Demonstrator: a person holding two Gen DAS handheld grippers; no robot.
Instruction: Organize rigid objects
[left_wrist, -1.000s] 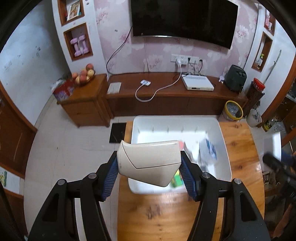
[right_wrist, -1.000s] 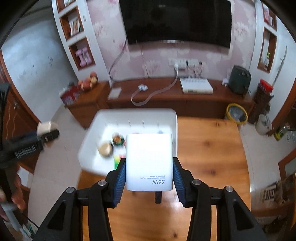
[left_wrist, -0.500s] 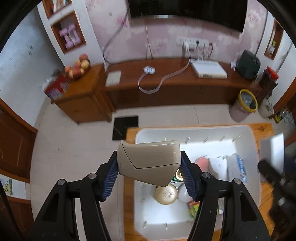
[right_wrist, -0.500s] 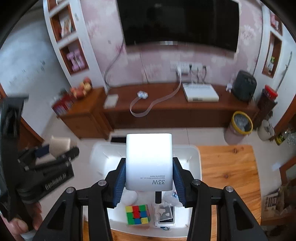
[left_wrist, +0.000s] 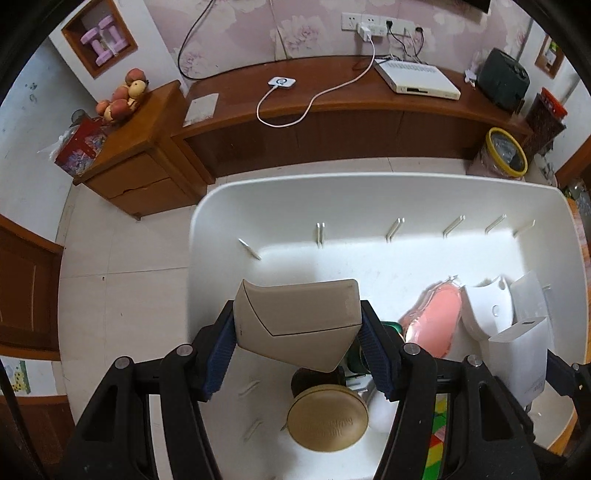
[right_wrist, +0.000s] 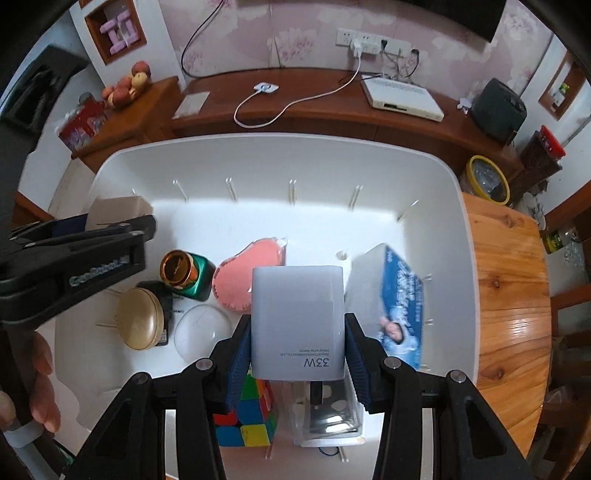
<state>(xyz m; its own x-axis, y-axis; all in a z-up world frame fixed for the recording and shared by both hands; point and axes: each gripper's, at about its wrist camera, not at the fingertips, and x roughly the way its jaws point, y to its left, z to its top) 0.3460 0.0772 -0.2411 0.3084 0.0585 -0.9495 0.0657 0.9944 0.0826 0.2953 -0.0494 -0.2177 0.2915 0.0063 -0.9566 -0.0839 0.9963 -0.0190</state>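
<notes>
Holding two items over the bin (right_wrist: 458, 206) on the desk (right_wrist: 509, 280). Right gripper (right_wrist: 297, 350): fingers clamped on the flat sides of a charger (right_wrist: 297, 317), a white, smooth block marked 33W; likely light, stiff and slippery, best held across its broad faces. Left gripper (left_wrist: 297, 347): fingers clamped on a case (left_wrist: 297, 321), beige, angular and hard-shelled; probably light, its slanted faces prone to slip. Below lie a cube (right_wrist: 245, 417), a gold tin (right_wrist: 138, 323), and a pink pack (right_wrist: 247, 277).
</notes>
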